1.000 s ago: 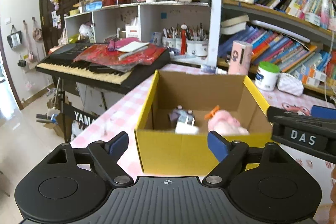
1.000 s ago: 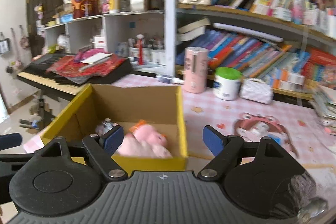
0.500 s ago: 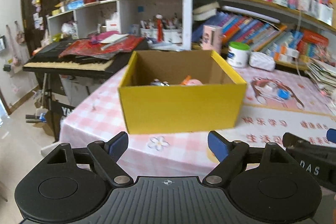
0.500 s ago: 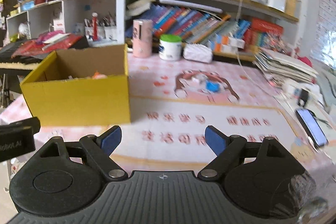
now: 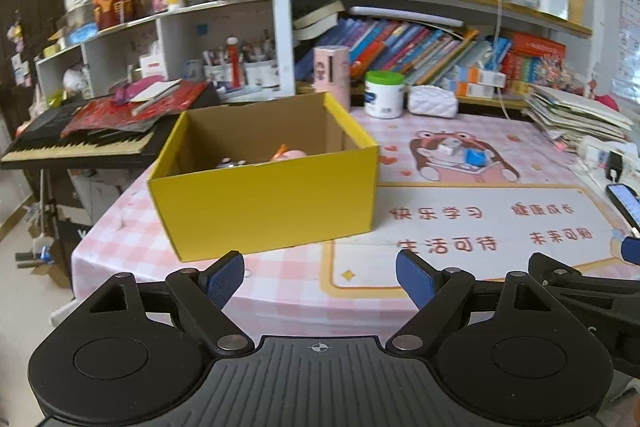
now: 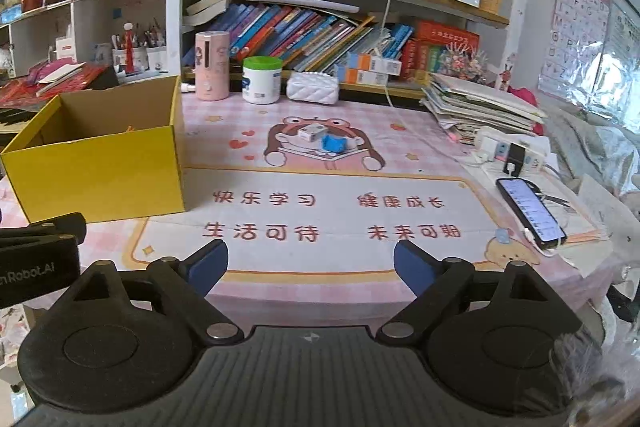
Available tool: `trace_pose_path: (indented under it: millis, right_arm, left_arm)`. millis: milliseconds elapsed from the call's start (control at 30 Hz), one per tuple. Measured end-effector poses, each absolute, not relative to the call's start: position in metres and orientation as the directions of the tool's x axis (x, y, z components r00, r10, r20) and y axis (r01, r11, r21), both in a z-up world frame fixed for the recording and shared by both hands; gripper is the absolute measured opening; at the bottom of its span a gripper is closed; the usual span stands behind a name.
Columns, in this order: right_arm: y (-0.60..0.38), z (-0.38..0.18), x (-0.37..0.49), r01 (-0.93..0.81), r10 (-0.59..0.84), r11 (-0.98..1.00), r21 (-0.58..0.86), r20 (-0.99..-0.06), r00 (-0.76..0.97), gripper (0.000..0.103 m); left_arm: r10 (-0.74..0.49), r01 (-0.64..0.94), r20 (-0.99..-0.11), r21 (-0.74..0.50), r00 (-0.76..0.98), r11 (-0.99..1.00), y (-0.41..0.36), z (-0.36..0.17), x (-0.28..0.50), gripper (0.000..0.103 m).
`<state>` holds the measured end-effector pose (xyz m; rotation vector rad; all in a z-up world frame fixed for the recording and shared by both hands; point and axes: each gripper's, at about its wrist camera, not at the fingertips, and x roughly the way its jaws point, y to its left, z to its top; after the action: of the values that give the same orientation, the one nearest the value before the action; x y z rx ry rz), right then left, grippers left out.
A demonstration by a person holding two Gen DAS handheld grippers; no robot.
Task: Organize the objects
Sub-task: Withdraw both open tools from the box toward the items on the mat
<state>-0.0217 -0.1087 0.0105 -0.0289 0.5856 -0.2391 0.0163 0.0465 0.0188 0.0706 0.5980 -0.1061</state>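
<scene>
A yellow cardboard box (image 5: 264,203) (image 6: 100,171) stands open on the pink table mat, with a pink soft toy (image 5: 290,154) and small items inside. Farther right on the mat lie a small white block (image 6: 311,133) (image 5: 447,148) and a blue object (image 6: 334,143) (image 5: 475,158). My left gripper (image 5: 320,277) is open, back from the box's front wall, with nothing between its fingers. My right gripper (image 6: 310,269) hangs over the table's near edge, its jaws opening, and holds nothing.
A keyboard piano (image 5: 76,147) stands left of the table. Along the back stand a pink cylinder (image 6: 212,65), a white jar (image 6: 262,79) and a white pouch (image 6: 313,87) below bookshelves. A phone (image 6: 530,213), power strip (image 6: 508,151) and paper stack (image 6: 476,107) lie at the right.
Both grippers have pulled back from over the box to the table's near edge and swung right. The right jaws stand a little wider.
</scene>
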Motion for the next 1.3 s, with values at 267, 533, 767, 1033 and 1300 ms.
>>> trace_pose_path:
  millis: [267,533,767,1033,1300]
  right_arm:
    - [-0.127,0.012,-0.024,0.25,-0.258,0.964,-0.09,-0.544,0.799,0.091]
    - [-0.147,0.009,-0.013,0.297,-0.291,0.951,-0.082,-0.554,0.78,0.091]
    - [-0.163,0.005,0.008,0.31,-0.295,0.948,-0.073,-0.572,0.765,0.091]
    - [-0.176,-0.002,0.036,0.3,-0.283,0.951,-0.072,-0.595,0.753,0.091]
    - [-0.191,-0.012,0.066,0.281,-0.261,0.957,-0.068,-0.626,0.735,0.091]
  left_arm:
    - [-0.107,0.171,-0.568,0.061,0.816,0.983,0.022,0.018,0.018,0.085]
    - [-0.13,0.211,-0.573,0.076,0.809,0.975,0.0,0.015,0.031,0.085]
    - [-0.142,0.228,-0.581,0.076,0.801,0.971,-0.014,0.013,0.05,0.085]
    - [-0.141,0.219,-0.609,0.056,0.78,0.974,-0.026,0.004,0.075,0.085]
    - [-0.128,0.208,-0.635,0.052,0.762,0.977,-0.041,-0.005,0.099,0.085]
